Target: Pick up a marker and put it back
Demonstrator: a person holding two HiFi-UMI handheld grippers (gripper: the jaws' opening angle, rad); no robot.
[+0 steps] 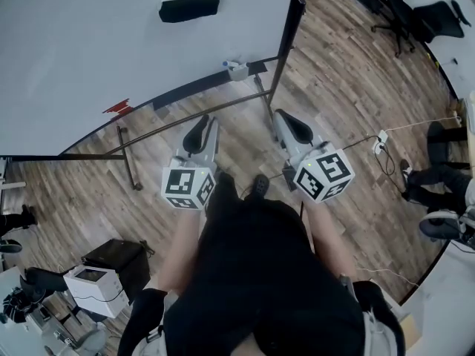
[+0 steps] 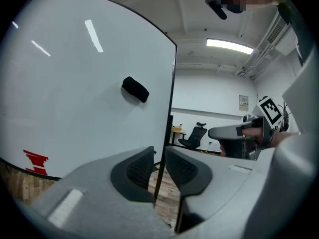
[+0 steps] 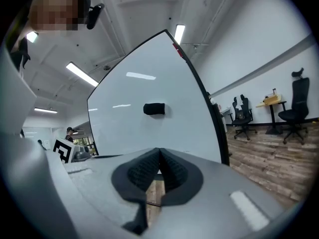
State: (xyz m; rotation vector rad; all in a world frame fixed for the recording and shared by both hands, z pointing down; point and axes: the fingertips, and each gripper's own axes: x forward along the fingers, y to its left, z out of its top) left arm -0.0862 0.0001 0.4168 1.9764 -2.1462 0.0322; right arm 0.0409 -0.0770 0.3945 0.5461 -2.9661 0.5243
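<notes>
The whiteboard stands ahead of me with a black eraser stuck on it. At the right end of its ledge sits a small holder with markers; it is too small to make out more. My left gripper hangs below the ledge, well short of the markers, jaws open a narrow gap with nothing between them. To its right, my right gripper is shut and empty, pads touching. Both gripper views show the eraser but no marker.
The board's metal stand legs cross the wood floor in front of me. Office chairs stand at the back right. A power strip with cable lies at the right, near a seated person's legs. A white box sits at the lower left.
</notes>
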